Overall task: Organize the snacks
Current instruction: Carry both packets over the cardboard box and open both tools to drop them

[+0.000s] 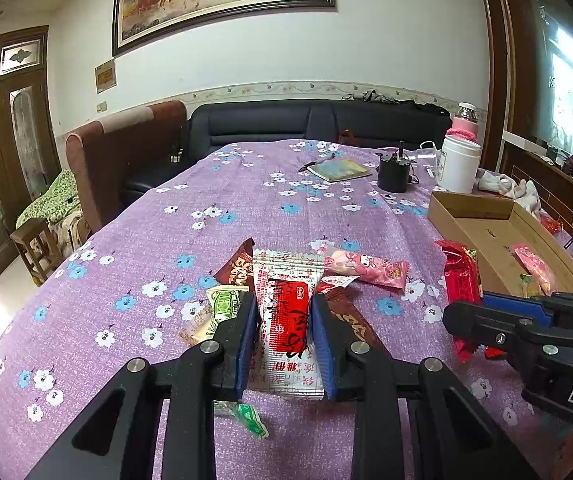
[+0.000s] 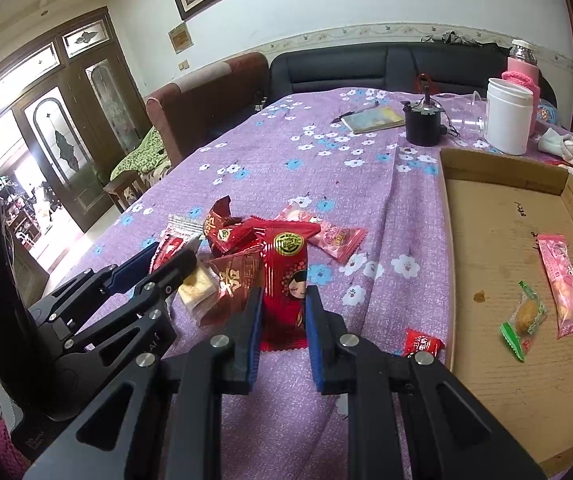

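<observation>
two snack packets (image 1: pixel 286 312) half hidden between hand-held gripper pads

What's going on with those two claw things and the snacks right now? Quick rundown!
Left gripper shut on white-and-red packet. Right gripper shut on red packet. Cardboard tray holds two snacks already. Path to tray looks clear.

Both grippers, left gripper (image 1: pixel 283 312) and right gripper (image 2: pixel 284 312), have black linkage arms, blue pads, silver pivot screws; white lettering at four o'clock.
</observation>
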`<state>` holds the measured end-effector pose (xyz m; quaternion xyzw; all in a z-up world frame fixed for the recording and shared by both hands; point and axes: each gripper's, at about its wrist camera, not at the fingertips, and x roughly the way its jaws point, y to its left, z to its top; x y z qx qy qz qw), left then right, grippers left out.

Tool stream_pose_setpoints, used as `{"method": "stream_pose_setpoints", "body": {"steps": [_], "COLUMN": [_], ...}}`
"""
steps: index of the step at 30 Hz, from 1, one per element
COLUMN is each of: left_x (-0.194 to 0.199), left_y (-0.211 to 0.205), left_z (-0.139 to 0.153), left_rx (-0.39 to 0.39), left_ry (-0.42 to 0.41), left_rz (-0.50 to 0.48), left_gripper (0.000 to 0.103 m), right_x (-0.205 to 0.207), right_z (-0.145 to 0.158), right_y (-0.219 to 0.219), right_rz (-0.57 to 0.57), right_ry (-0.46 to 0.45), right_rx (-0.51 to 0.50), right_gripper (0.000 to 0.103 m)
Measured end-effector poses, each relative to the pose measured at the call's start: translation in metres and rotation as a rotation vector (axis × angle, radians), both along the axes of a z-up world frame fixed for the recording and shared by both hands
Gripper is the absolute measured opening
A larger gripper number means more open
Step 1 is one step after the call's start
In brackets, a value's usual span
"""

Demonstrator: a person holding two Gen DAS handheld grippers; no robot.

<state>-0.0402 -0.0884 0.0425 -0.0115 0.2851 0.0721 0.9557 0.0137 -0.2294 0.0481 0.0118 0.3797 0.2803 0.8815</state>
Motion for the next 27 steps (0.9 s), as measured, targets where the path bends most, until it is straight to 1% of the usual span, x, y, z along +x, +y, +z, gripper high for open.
{"method": "stream_pose_setpoints", "body": {"steps": [6, 14, 22, 24, 27], "left_x": [0.000, -0.001, -0.001, -0.001, 0.001], "left_y": [0.000, -0.002, -0.006, -0.006, -0.004], "left_z": [0.000, 0.000, 0.000, 0.000, -0.001], "left_rx": [0.002, 0.014, 0.033, 0.025, 0.004], "left_ry": [0.001, -0.001, -0.004, -0.004, 0.006], "left_rz": [-0.002, -0.007, -0.014, -0.018, -0.026], "left_gripper": [0.029, 0.029, 0.029, 0.029, 0.028], "right_x": [0.000, 0.006, 0.019, 0.022, 0.032], "right_z": [0.001, 0.006, 0.012, 0.016, 0.020], "right_y": [-0.001, -0.013, -0.040, -0.048, -0.071], "right_rz": [-0.006, -0.053, -0.137, -0.160, -0.228], "right_ry": [-0.003, -0.005, 0.008, 0.000, -0.001], "right_rx": [0.000, 0.013, 0.058, 0.064, 0.083], "right_gripper": [0.019, 0.019, 0.019, 0.019, 0.019]}}
